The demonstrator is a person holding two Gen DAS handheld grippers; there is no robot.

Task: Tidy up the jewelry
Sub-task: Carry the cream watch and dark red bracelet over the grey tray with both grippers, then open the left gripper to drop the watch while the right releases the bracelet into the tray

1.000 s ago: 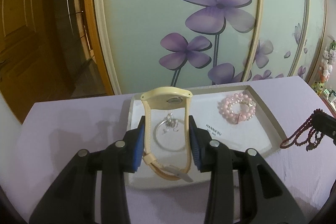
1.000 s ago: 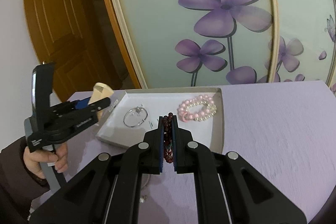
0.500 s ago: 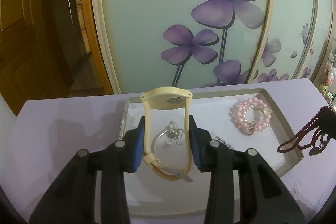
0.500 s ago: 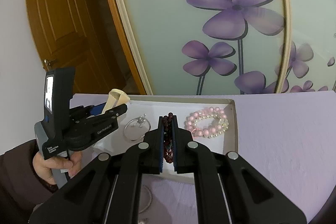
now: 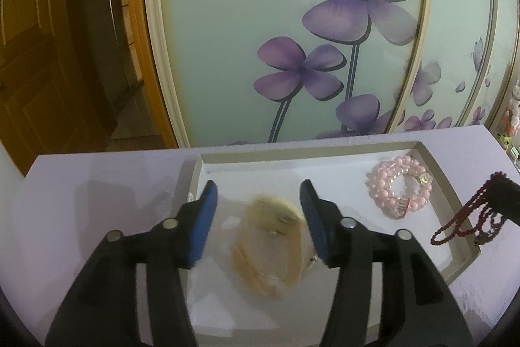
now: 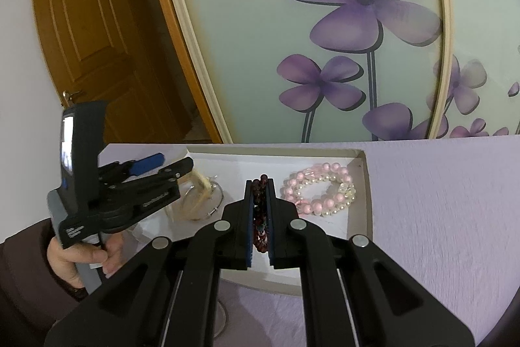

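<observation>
My left gripper (image 5: 258,195) is open above the left part of the shallow white tray (image 5: 435,161). The cream watch (image 5: 269,244) is blurred between and below its fingers, free of them, over a silver bangle (image 6: 217,198). A pink bead bracelet (image 5: 399,194) lies at the tray's right end. My right gripper (image 6: 261,194) is shut on a dark red bead necklace (image 6: 260,218) and holds it over the tray's near edge; the necklace also hangs at the right of the left wrist view (image 5: 461,220).
The tray (image 6: 364,171) rests on a lilac surface (image 6: 438,217) in front of a sliding panel with purple flowers (image 6: 357,2). A wooden door (image 6: 94,41) stands at the left. A clear round object (image 6: 222,317) lies on the surface under my right gripper.
My left gripper has opened and let go of the cream watch, which is dropping onto the tray over the bangle. My right gripper still holds the necklace, a little farther over the tray.
</observation>
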